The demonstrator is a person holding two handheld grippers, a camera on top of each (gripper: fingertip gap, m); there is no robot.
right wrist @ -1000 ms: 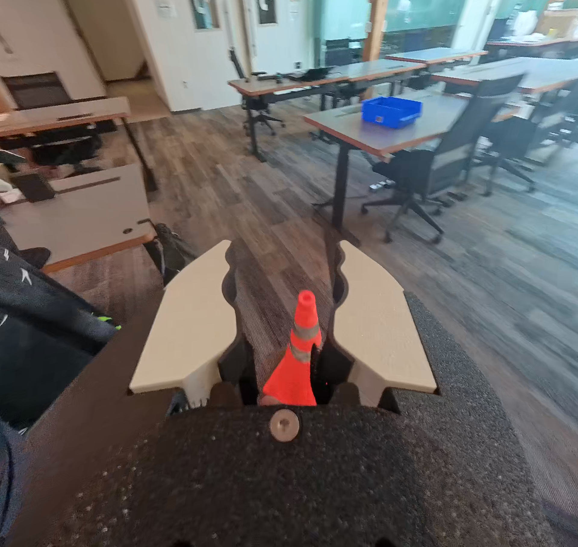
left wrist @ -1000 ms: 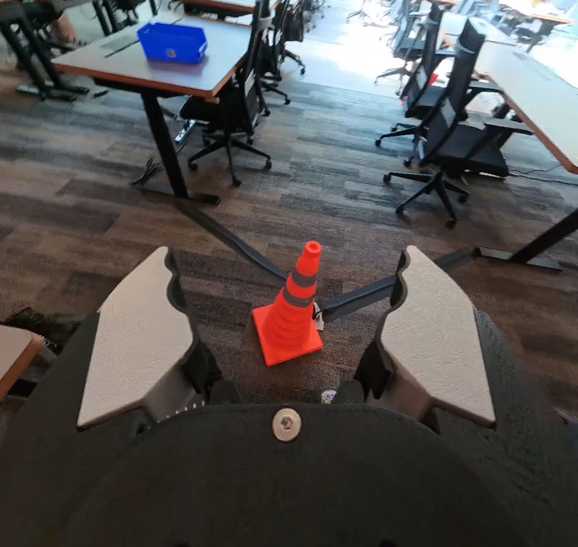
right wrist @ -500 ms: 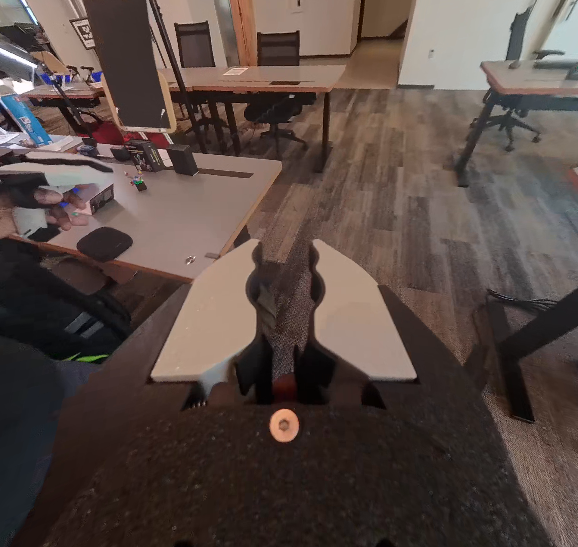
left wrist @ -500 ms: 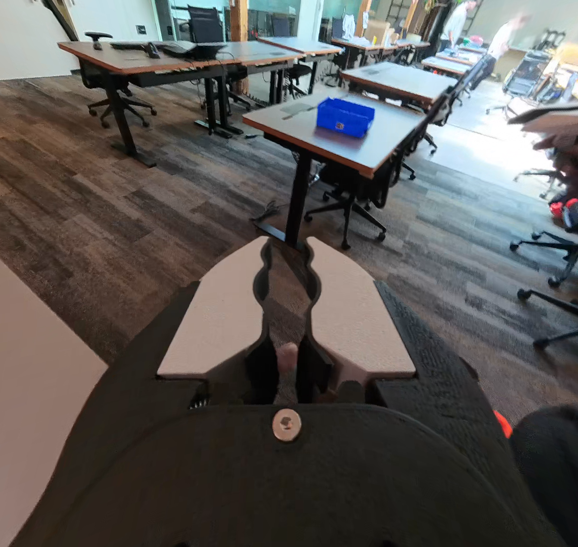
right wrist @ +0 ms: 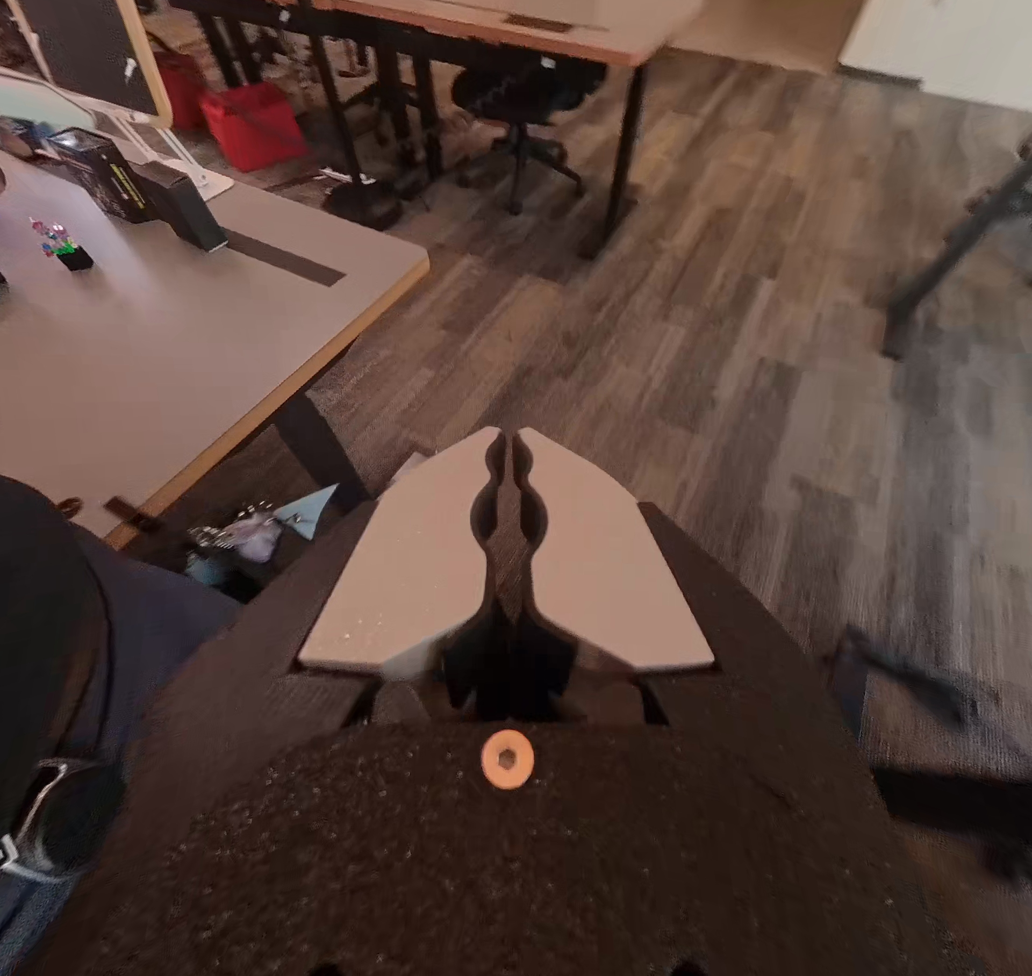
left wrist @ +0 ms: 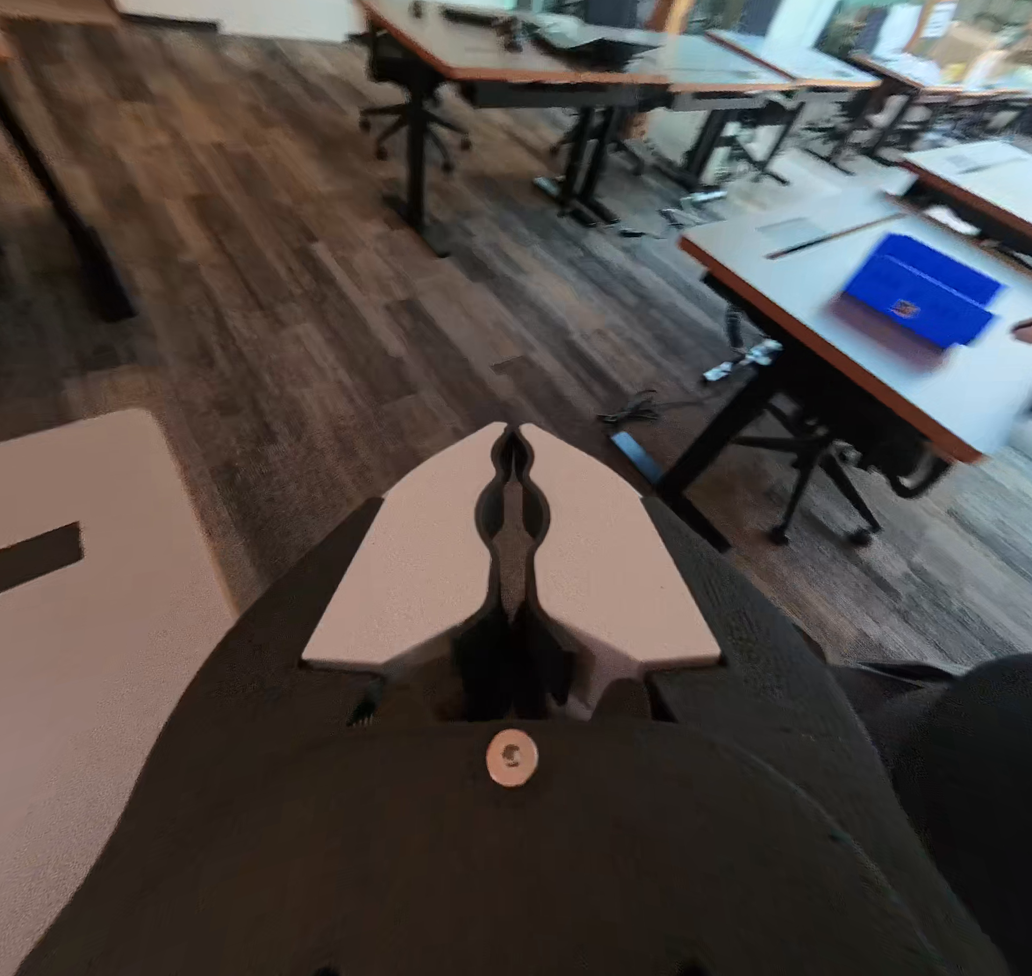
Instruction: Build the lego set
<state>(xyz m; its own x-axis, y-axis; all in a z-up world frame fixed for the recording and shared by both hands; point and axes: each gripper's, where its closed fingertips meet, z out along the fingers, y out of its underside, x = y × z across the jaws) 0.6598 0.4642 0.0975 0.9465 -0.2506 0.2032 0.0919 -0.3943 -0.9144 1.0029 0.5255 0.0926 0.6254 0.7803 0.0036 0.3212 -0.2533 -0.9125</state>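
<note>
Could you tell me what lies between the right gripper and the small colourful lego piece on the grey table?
In the right wrist view, only bare grey table separates the right gripper from the lego piece; two dark boxes stand behind it.

I see an open office with a wood-pattern floor (left wrist: 290, 257). In the left wrist view a blue bin (left wrist: 921, 297) sits on a grey desk (left wrist: 826, 301) with an orange edge, and a black office chair (left wrist: 826, 463) is pushed under it. A cable (left wrist: 631, 408) lies on the floor beside the desk's foot. In the right wrist view I see a grey desk (right wrist: 167, 346) at left carrying two black boxes (right wrist: 139, 190) set just beside each other. A red container (right wrist: 251, 125) stands on the floor beyond it, and a black swivel chair (right wrist: 522, 106) stands at a long desk (right wrist: 502, 16) farther back.
</note>
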